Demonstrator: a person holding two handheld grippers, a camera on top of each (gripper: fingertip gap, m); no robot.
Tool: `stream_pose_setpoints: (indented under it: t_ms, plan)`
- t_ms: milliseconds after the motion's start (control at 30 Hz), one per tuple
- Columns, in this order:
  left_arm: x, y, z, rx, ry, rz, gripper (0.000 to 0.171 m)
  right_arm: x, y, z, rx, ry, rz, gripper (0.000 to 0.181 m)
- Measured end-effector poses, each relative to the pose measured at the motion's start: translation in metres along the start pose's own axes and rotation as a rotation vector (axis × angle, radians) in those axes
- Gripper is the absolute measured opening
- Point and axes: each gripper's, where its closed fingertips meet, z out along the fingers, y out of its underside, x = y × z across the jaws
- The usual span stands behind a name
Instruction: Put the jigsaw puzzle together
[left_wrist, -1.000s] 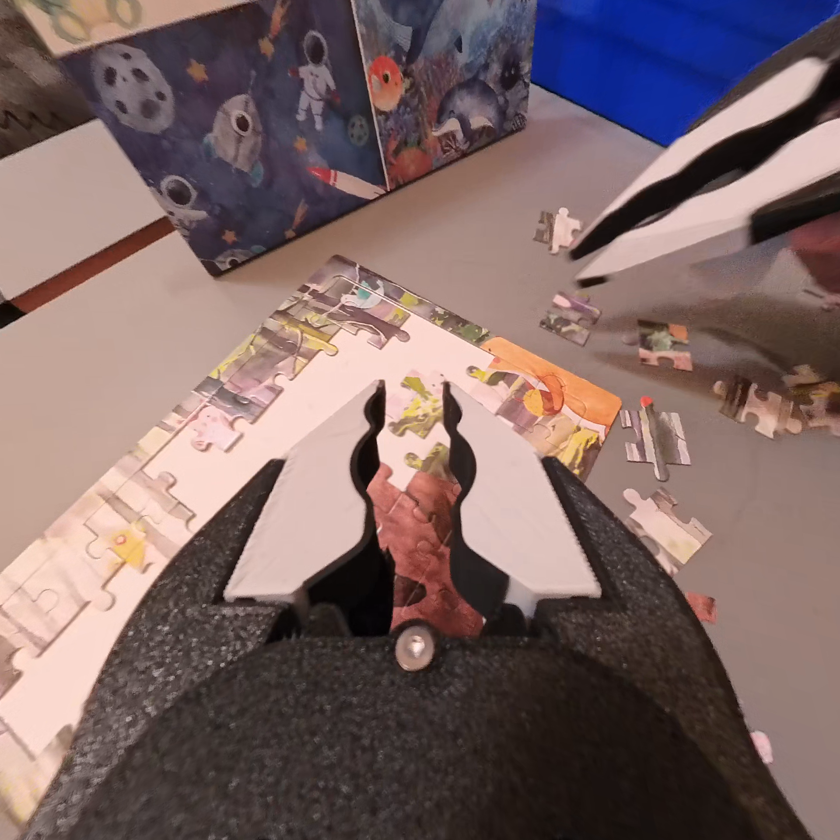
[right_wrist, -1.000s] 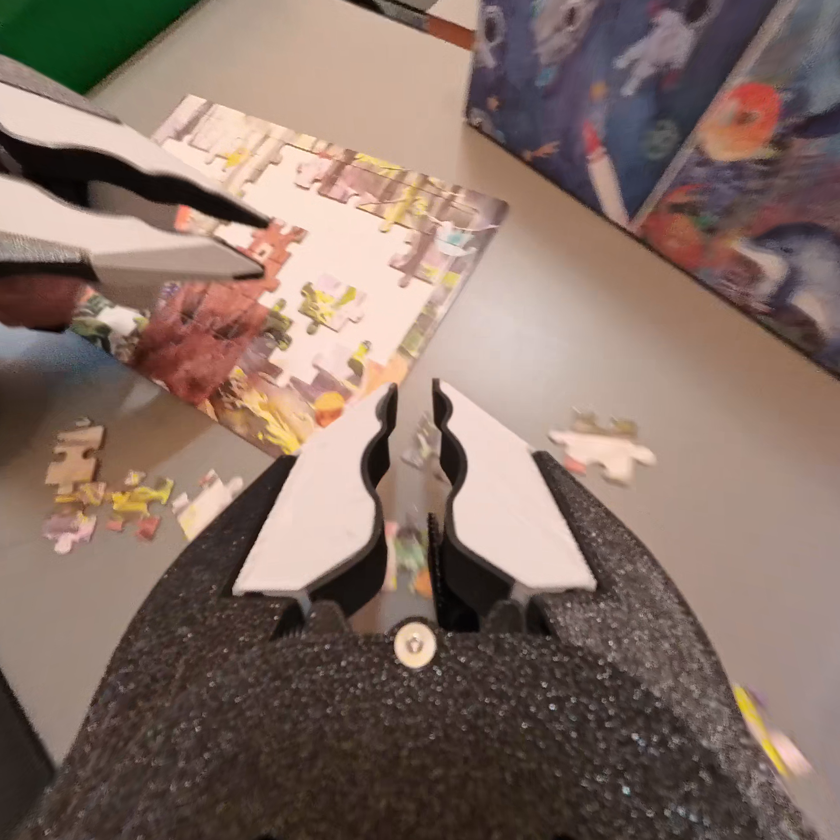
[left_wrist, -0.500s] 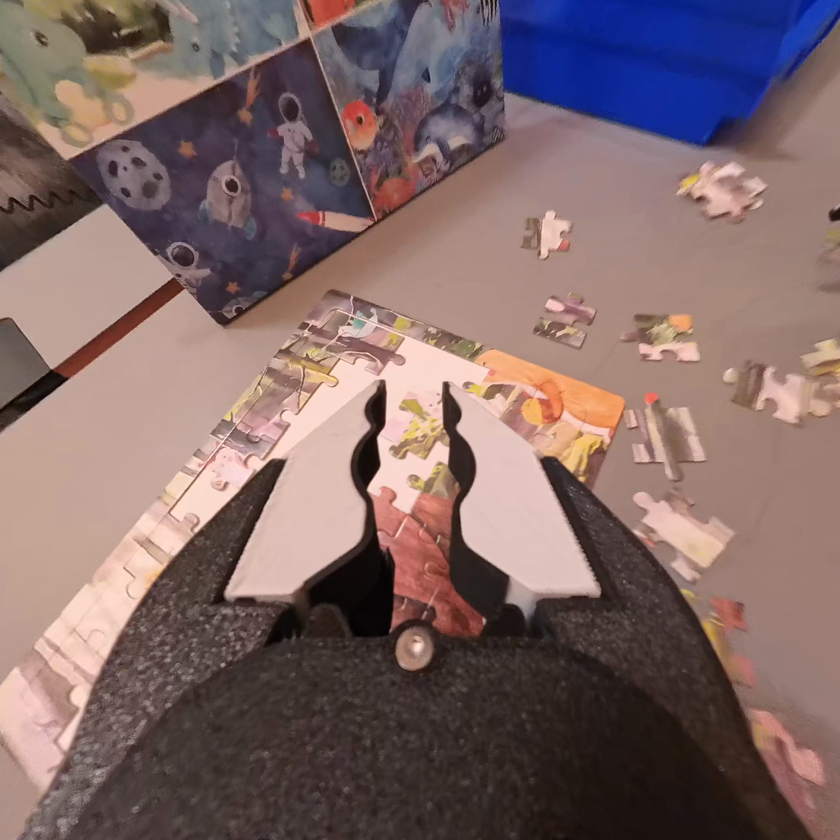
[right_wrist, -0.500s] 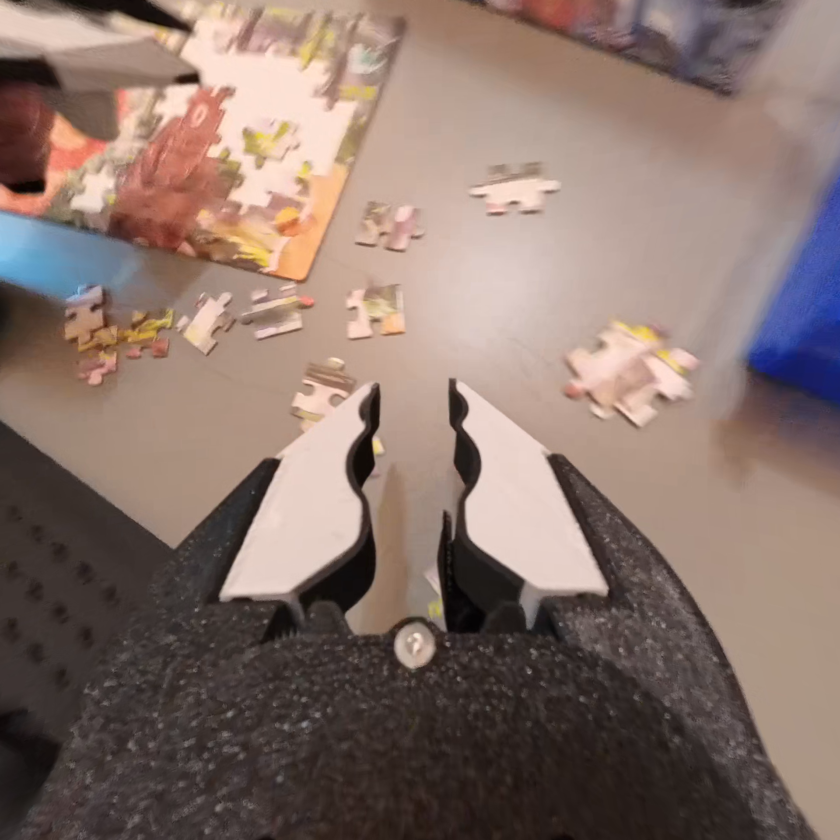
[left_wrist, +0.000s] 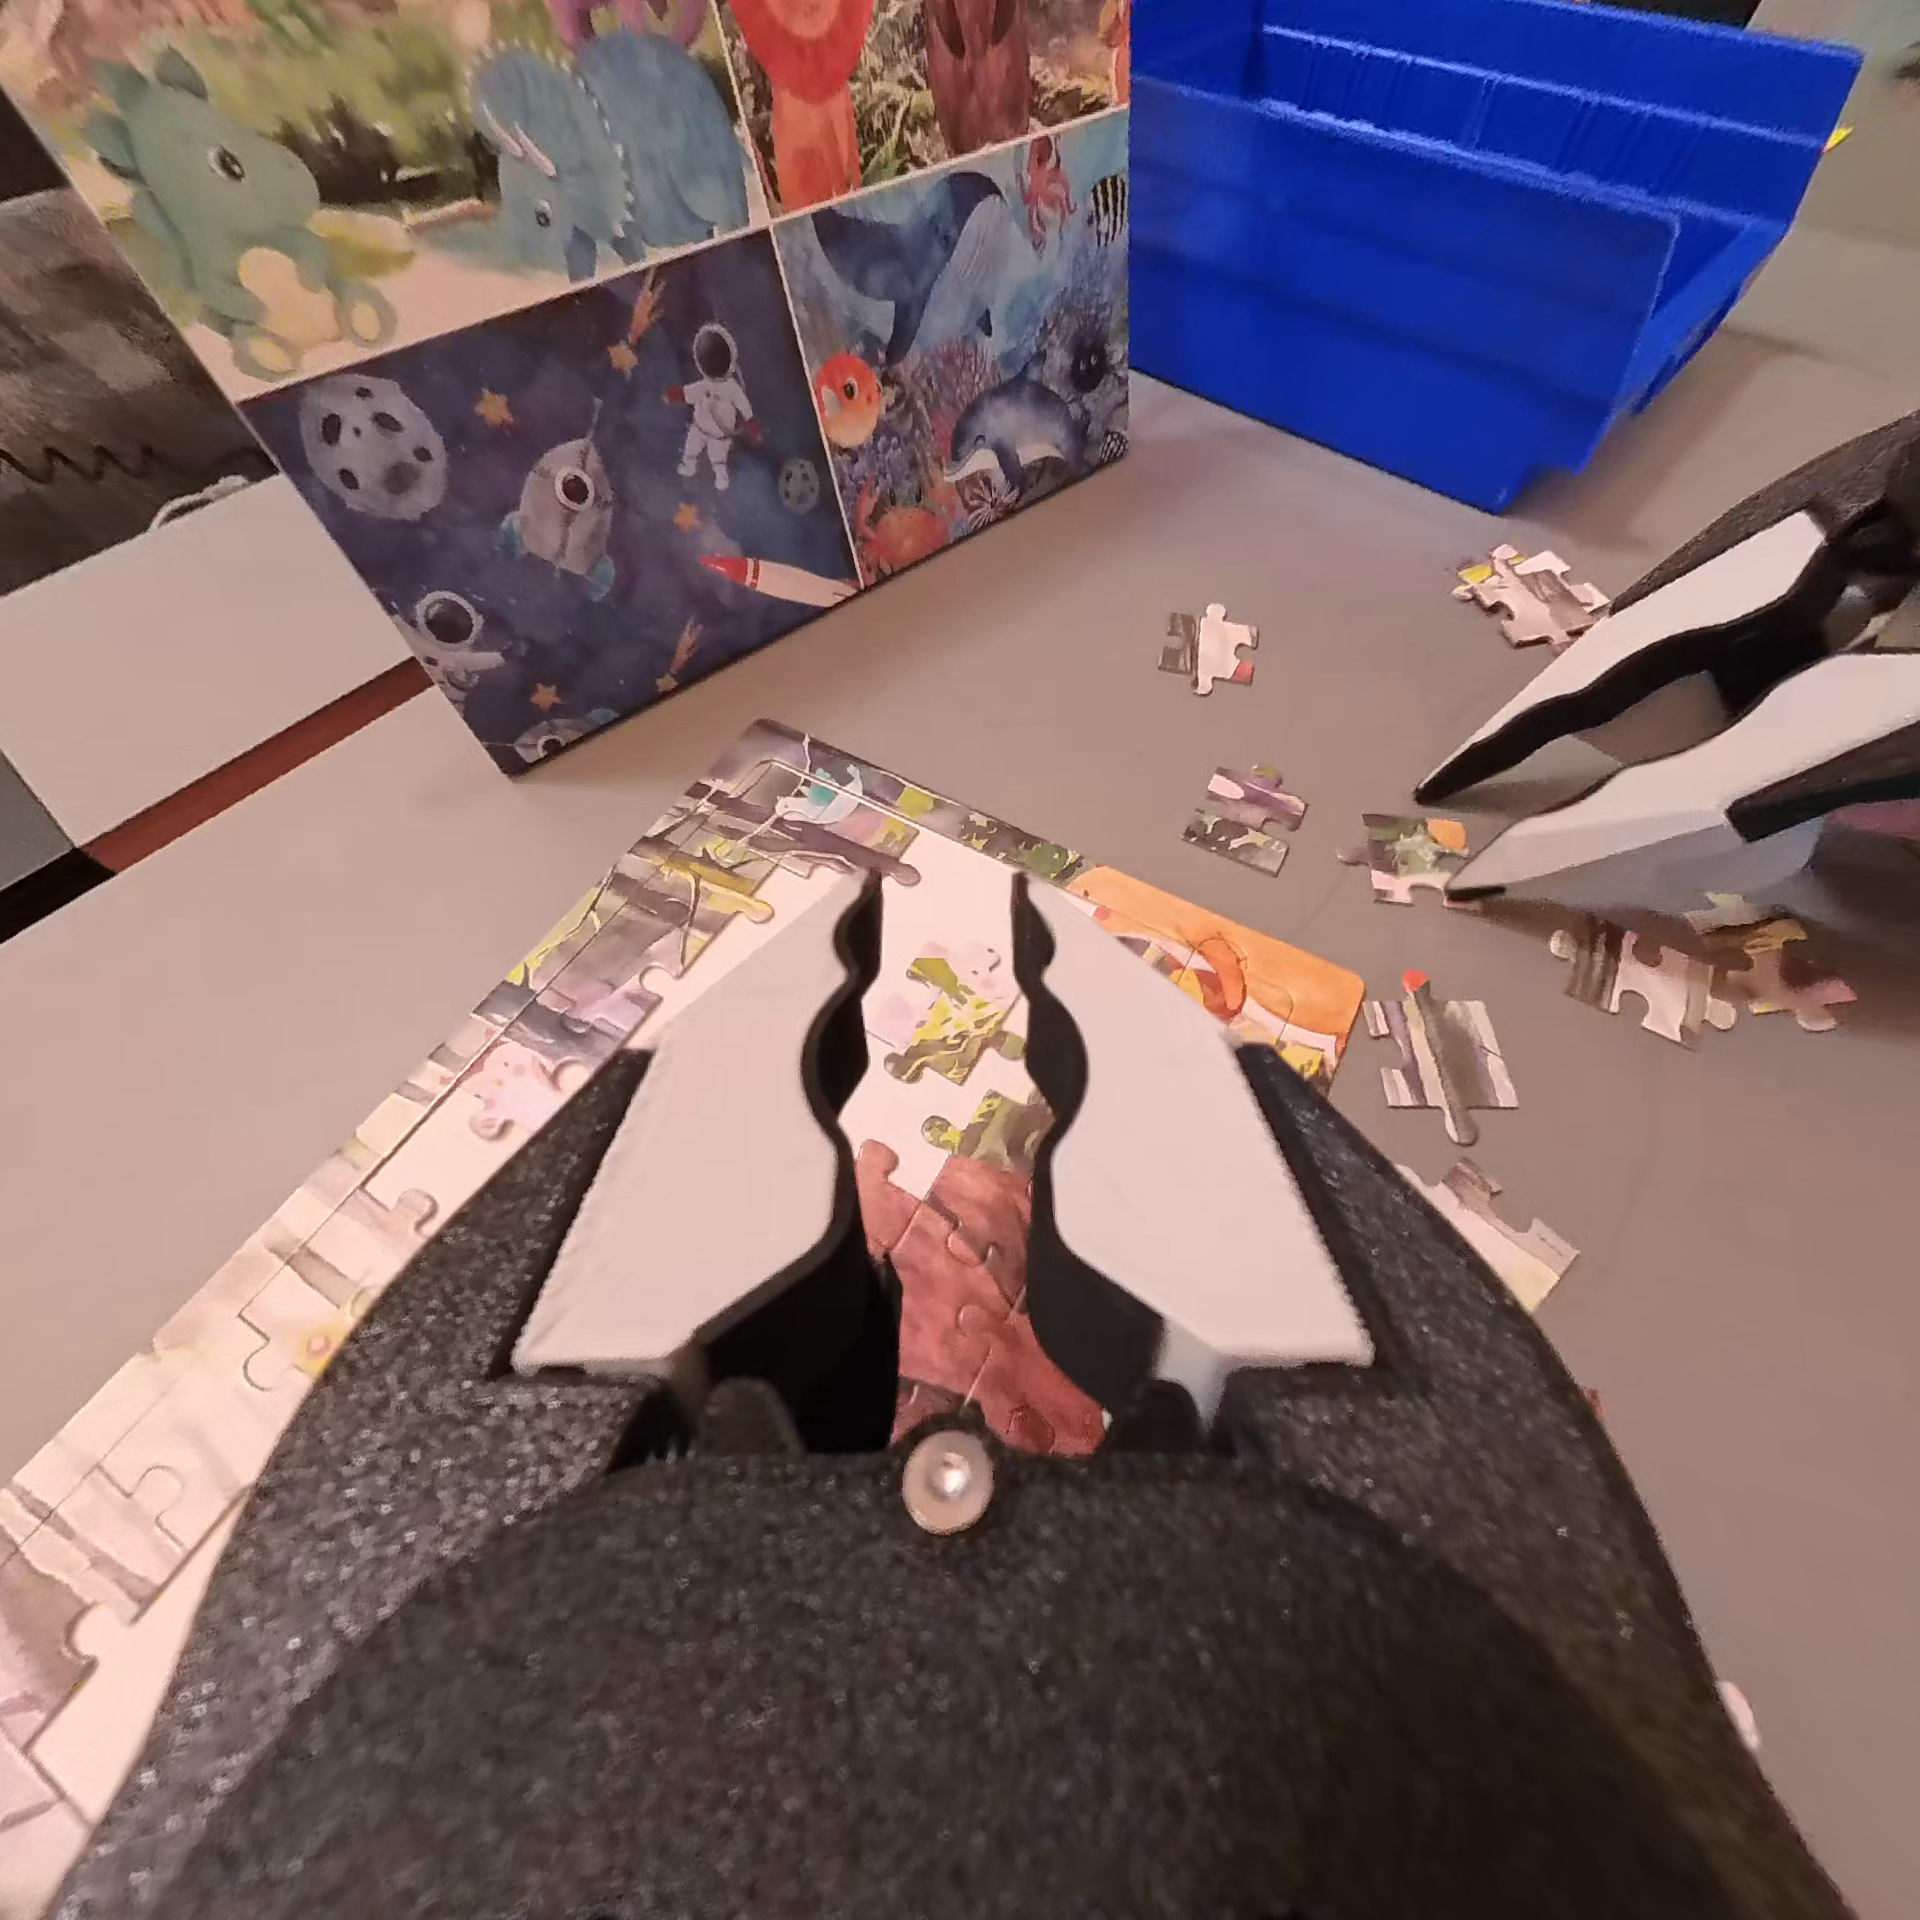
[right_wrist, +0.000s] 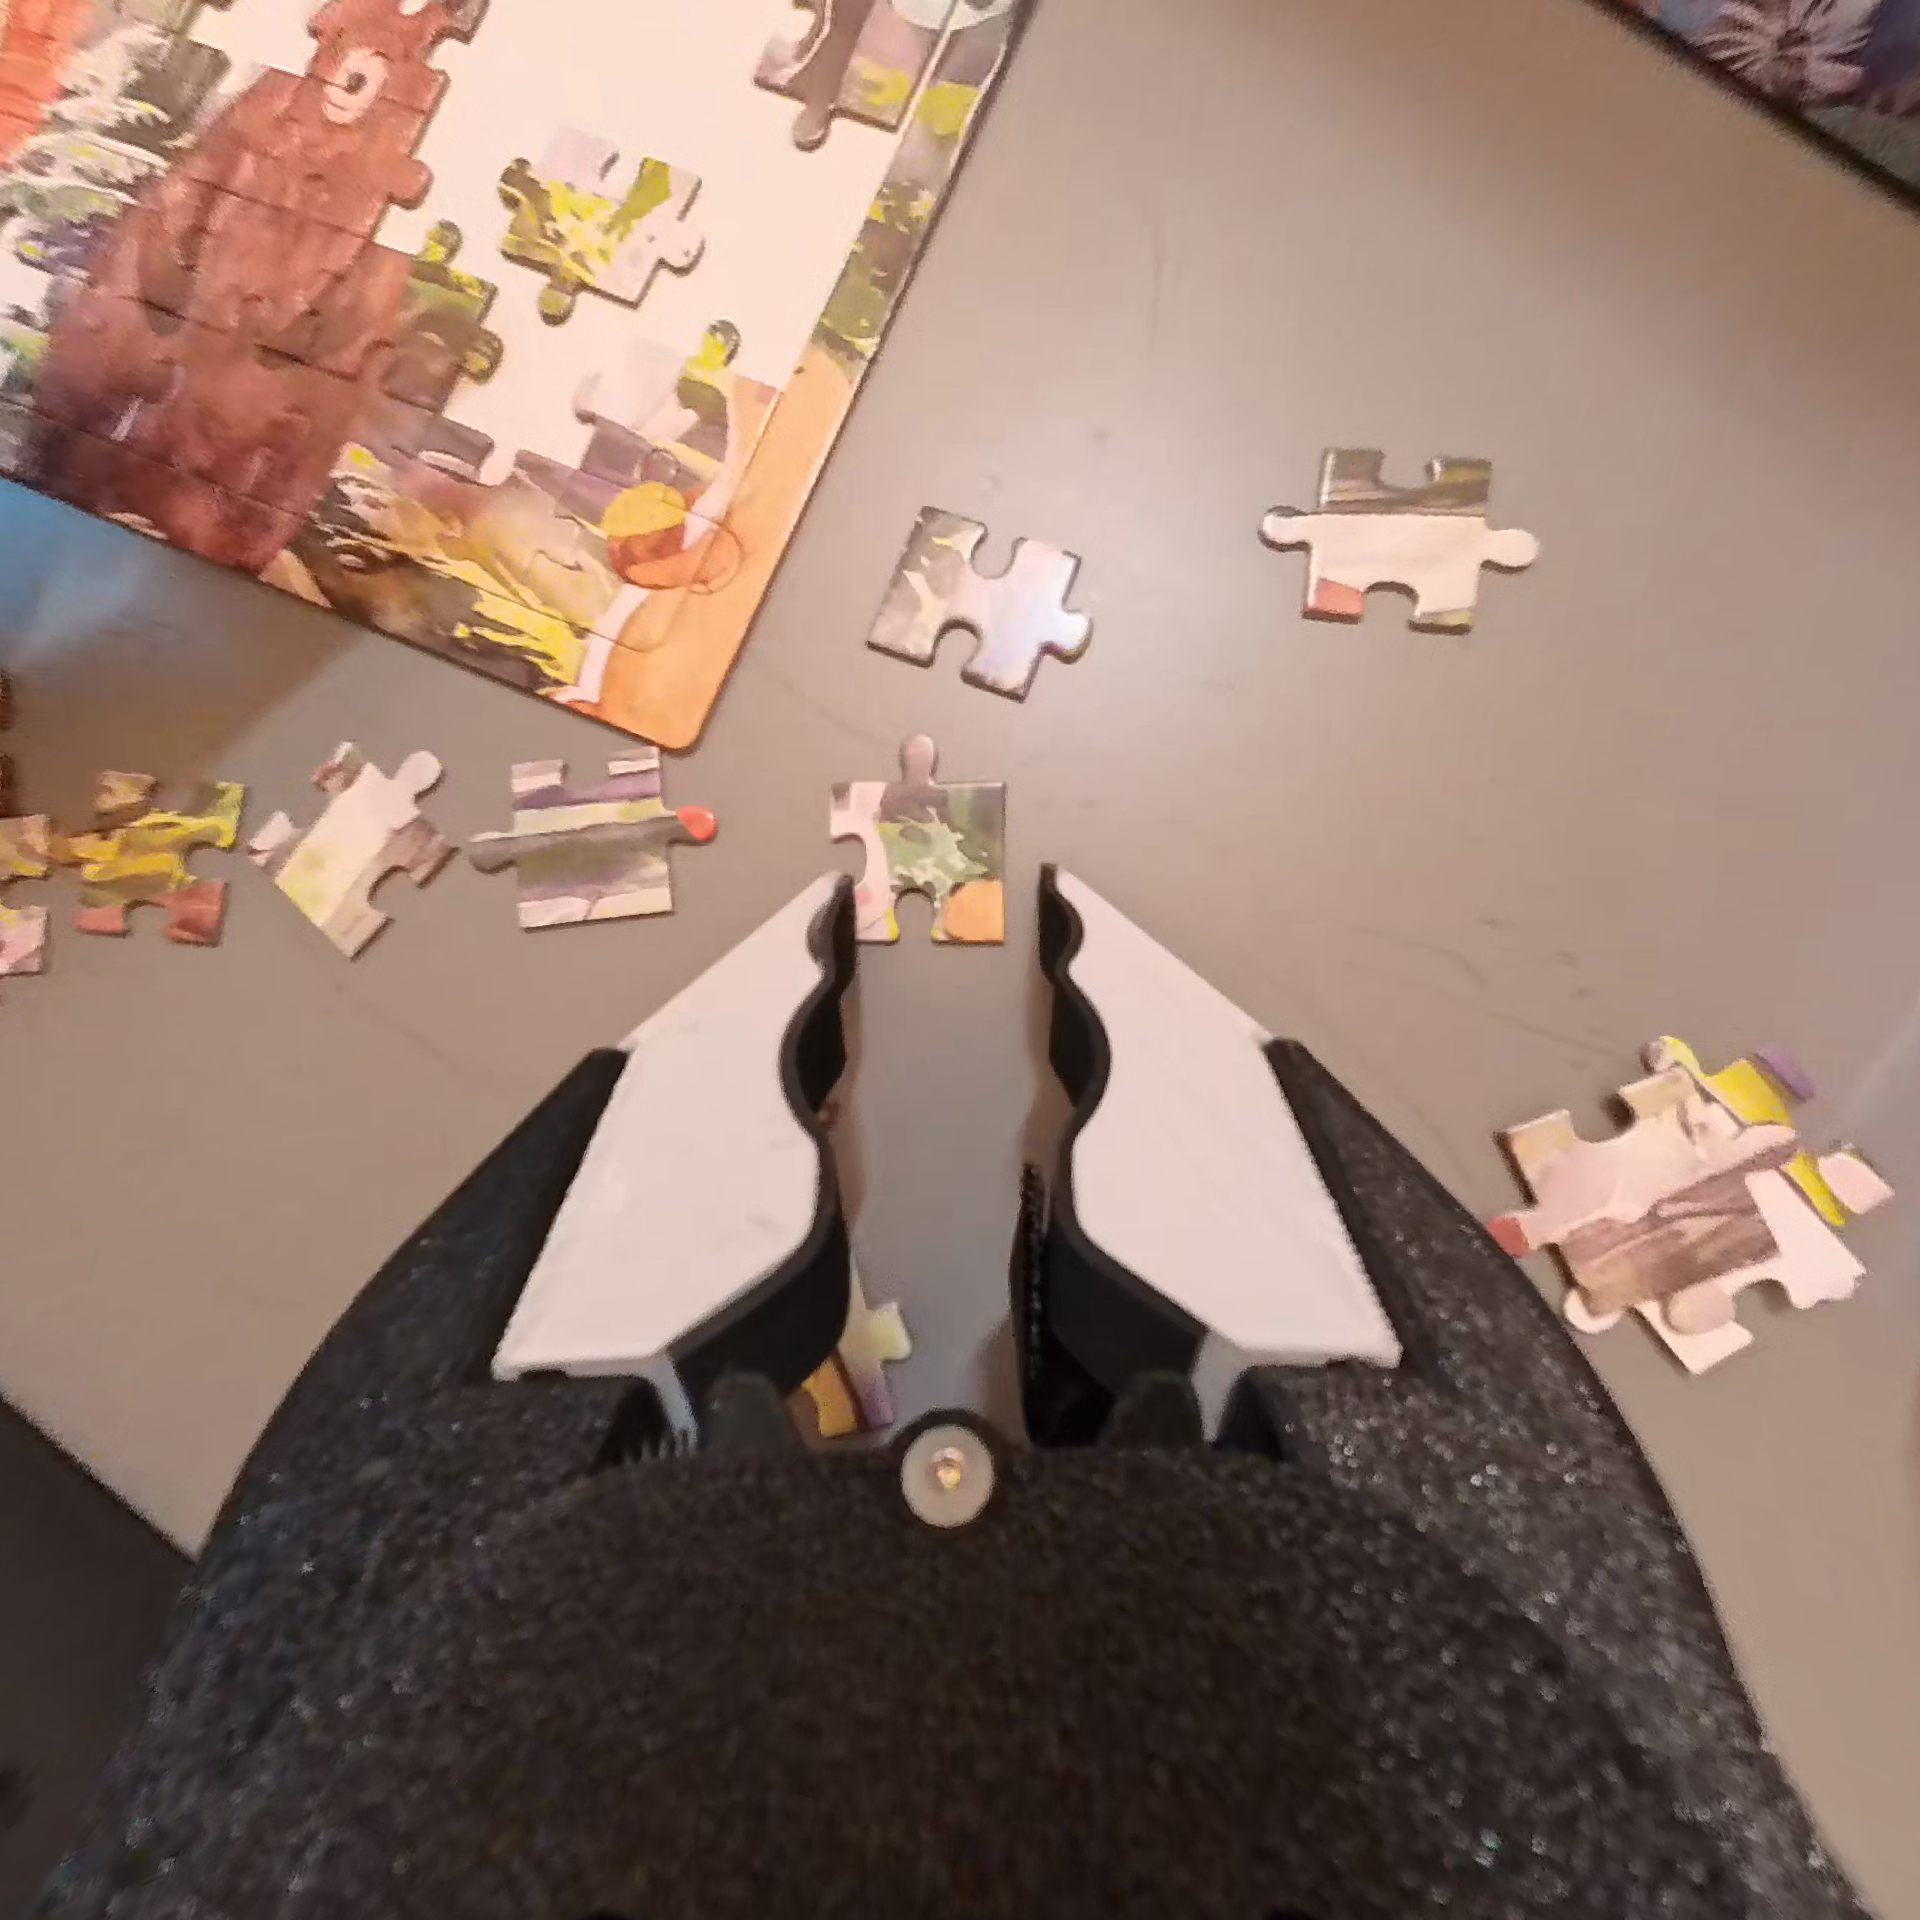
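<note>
- Hovering low over a loose piece (right_wrist: 928, 854), right gripper (right_wrist: 945, 888) has jaws parted about the piece's width, holding nothing; the piece lies flat on the table (right_wrist: 1351, 260) just off the board's (right_wrist: 665, 62) orange corner.
- Risk: the piece is thin and flat, so fingertips (right_wrist: 831, 896) may slide over it or push it along the table instead of pinching it.
- Risk: the left fingertip sits right at the piece's edge, so closing unevenly could spin the piece or flick it toward the striped piece (right_wrist: 587, 847) lying along the board's near edge.
- Left gripper (left_wrist: 945, 899) hangs above the board, jaws narrowly parted and empty; dropping it could jar the unjoined piece (left_wrist: 951, 1013) in the board's white middle.
- Risk: the board is unpinned, so pressing a piece in may shift it toward the box (left_wrist: 623, 436).
- Other strays sit farther from the board, near the bin (left_wrist: 1455, 260); a wide sweep could scatter them.
- Cannot tell which gap the target fits.
</note>
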Motion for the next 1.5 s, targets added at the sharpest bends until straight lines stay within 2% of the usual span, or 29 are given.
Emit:
stream_pose_setpoints:
  t_ms: [267, 367, 500, 567, 633, 733, 833, 900, 967, 1067, 1167, 1300, 1500]
  plan:
    - [-0.023, 0.003, -0.011, 0.009, -0.059, -0.058, 0.024, -0.003, 0.0, 0.001, -0.032, 0.022, -0.012, 0.027]
    - [-0.029, 0.005, -0.013, 0.008, -0.07, -0.088, 0.024, -0.006, -0.004, -0.001, -0.01, -0.013, 0.006, 0.007]
    - [-0.022, 0.012, -0.011, -0.024, -0.05, -0.082, 0.024, -0.003, -0.01, -0.005, -0.022, -0.007, -0.01, 0.004]
    - [-0.007, 0.018, -0.008, -0.057, 0.016, -0.07, 0.024, -0.006, -0.018, -0.011, -0.006, -0.033, -0.056, 0.01]
    - [0.029, 0.025, -0.005, -0.099, 0.166, -0.037, 0.026, 0.0, -0.021, -0.018, -0.041, -0.012, -0.141, 0.013]
    - [0.086, 0.027, 0.008, -0.127, 0.319, 0.029, 0.029, 0.008, -0.018, -0.024, -0.082, -0.041, -0.202, 0.017]
    - [0.127, 0.03, 0.03, -0.198, 0.345, 0.097, 0.04, 0.019, -0.017, -0.02, -0.057, -0.092, -0.137, 0.017]
    - [0.132, 0.033, 0.047, -0.245, 0.254, 0.153, 0.048, 0.035, -0.021, -0.019, 0.02, -0.05, -0.072, 0.017]
    - [0.134, 0.033, 0.058, -0.257, 0.188, 0.168, 0.048, 0.048, -0.028, -0.025, 0.135, -0.005, 0.011, 0.017]
    - [0.127, 0.039, 0.07, -0.276, 0.09, 0.133, 0.048, 0.046, -0.025, -0.032, 0.241, -0.043, 0.079, 0.015]
    - [0.133, 0.046, 0.075, -0.297, 0.127, 0.118, 0.047, 0.053, -0.019, -0.033, 0.234, -0.001, 0.044, 0.012]
    - [0.14, 0.047, 0.077, -0.308, 0.194, 0.112, 0.044, 0.046, -0.02, -0.03, 0.23, -0.062, 0.052, 0.012]
    - [0.14, 0.048, 0.078, -0.336, 0.231, 0.123, 0.042, 0.033, -0.011, -0.018, 0.162, -0.074, -0.023, 0.011]
